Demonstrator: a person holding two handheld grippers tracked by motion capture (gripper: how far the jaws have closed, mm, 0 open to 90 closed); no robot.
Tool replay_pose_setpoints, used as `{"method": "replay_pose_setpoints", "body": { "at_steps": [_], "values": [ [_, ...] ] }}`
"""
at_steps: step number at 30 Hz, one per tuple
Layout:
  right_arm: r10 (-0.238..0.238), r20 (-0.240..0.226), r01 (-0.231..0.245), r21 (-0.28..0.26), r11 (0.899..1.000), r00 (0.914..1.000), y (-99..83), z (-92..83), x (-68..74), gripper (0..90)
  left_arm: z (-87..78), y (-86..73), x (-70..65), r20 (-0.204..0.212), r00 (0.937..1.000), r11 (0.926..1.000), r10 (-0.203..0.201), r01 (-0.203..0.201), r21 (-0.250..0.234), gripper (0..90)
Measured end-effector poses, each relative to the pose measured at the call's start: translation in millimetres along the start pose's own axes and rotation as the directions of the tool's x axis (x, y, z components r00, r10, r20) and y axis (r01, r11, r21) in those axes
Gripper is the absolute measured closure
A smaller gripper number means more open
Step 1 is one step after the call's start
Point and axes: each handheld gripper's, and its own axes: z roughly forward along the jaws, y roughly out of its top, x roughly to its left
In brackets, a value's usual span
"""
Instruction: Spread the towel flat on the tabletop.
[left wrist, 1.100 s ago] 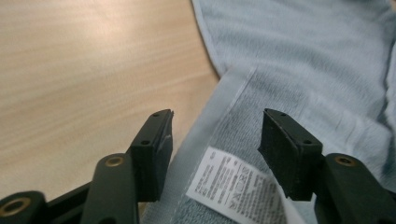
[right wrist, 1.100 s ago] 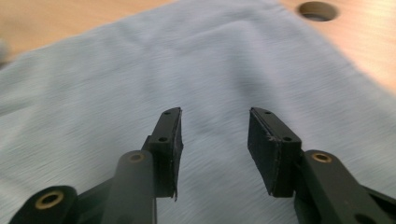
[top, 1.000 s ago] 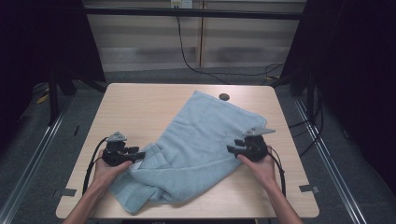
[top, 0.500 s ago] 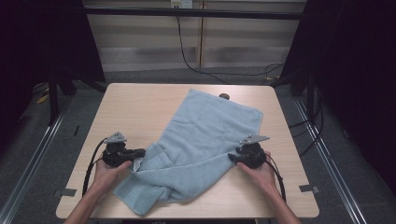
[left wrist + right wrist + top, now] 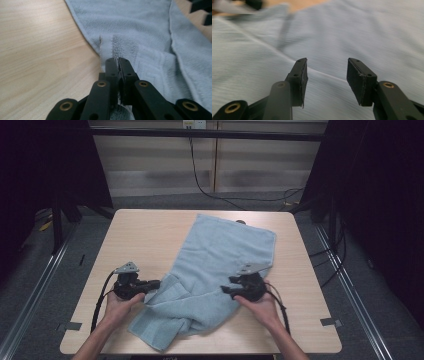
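While a light blue towel (image 5: 215,270) lies diagonally across the wooden table (image 5: 145,240), rumpled and folded over at its near left corner, the left gripper (image 5: 155,284) pinches the hemmed edge of the towel (image 5: 140,37) between jaws closed tight on the cloth, at the towel's left border. The right gripper (image 5: 226,286) sits over the towel's right part, its jaws apart and having just opened a little further, with no cloth between the pads (image 5: 302,80); blue fabric (image 5: 362,32) lies beneath them
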Motion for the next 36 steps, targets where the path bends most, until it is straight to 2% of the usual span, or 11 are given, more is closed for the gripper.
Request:
{"method": "replay_pose_setpoints", "body": {
  "at_steps": [2, 7, 11, 12, 19, 20, 21, 22, 28, 32, 36],
  "values": [
    [-0.04, -0.086, 0.041, 0.009, 0.999, 0.9955, 9.9, 14.8, 21.0, 51.4, 4.3, -2.2, 4.0, -0.009, 1.0, 0.9997, -0.003, 0.003, 0.025, 86.6],
    [-0.07, -0.192, 0.076, 0.023, 0.997, 0.9789, 27.3, 47.6, 47.7, 48.8, 10.9, -4.4, 4.5, 0.005, 0.9999, 0.9994, -0.013, 0.013, 0.032, 84.8],
    [-0.075, -0.274, 0.08, 0.008, 0.997, 0.9588, 42.6, 68.4, 68.9, 46.7, 9.2, -4.4, 5.3, 0.0, 0.9997, 0.9995, -0.023, 0.023, 0.022, 80.0],
    [-0.083, -0.319, 0.087, -0.004, 0.996, 0.9442, 48.7, 74.9, 79.8, 44.7, 7.0, -4.2, 6.0, -0.019, 0.9995, 0.9996, -0.026, 0.026, 0.009, 78.4],
    [-0.125, -0.36, 0.16, 0.071, 0.985, 0.9247, 47.2, 99.1, 99.1, 43.0, -9.7, -3.8, 16.2, -0.042, 0.9955, 0.9945, -0.085, 0.083, -0.064, 69.9],
    [-0.113, -0.334, 0.149, 0.084, 0.985, 0.9356, 41.0, 104.1, 98.3, 61.3, -12.1, -4.3, 18.4, -0.042, 0.9951, 0.9937, -0.089, 0.086, -0.071, 66.1],
    [-0.113, -0.334, 0.149, 0.084, 0.985, 0.9356, 41.0, 104.1, 98.3, 61.3, -14.6, -4.9, 19.7, -0.043, 0.9938, 0.9914, -0.102, 0.098, -0.086, 66.1],
    [-0.082, -0.326, 0.103, 0.048, 0.993, 0.9418, 38.1, 100.2, 93.0, 78.0, -17.6, -5.4, 20.7, -0.043, 0.9928, 0.9891, -0.112, 0.107, -0.101, 63.8],
    [-0.047, -0.228, 0.031, -0.071, 0.997, 0.9724, 43.9, 68.5, 71.2, 82.9, -39.4, -3.5, 9.5, -0.031, 0.9923, 0.9744, -0.12, 0.112, -0.195, 60.1],
    [0.01, -0.11, -0.025, -0.134, 0.991, 0.9939, 44.1, 31.5, 41.2, 83.0, -42.6, -2.3, -8.1, -0.055, 0.997, 0.9847, -0.054, 0.044, -0.168, 52.1],
    [0.06, -0.041, -0.066, -0.147, 0.987, 0.9973, 28.3, 4.1, 17.9, 82.6, -34.5, -4.0, -18.9, -0.011, 0.9998, 0.9912, -0.013, 0.012, -0.132, 50.2]
  ]
}}
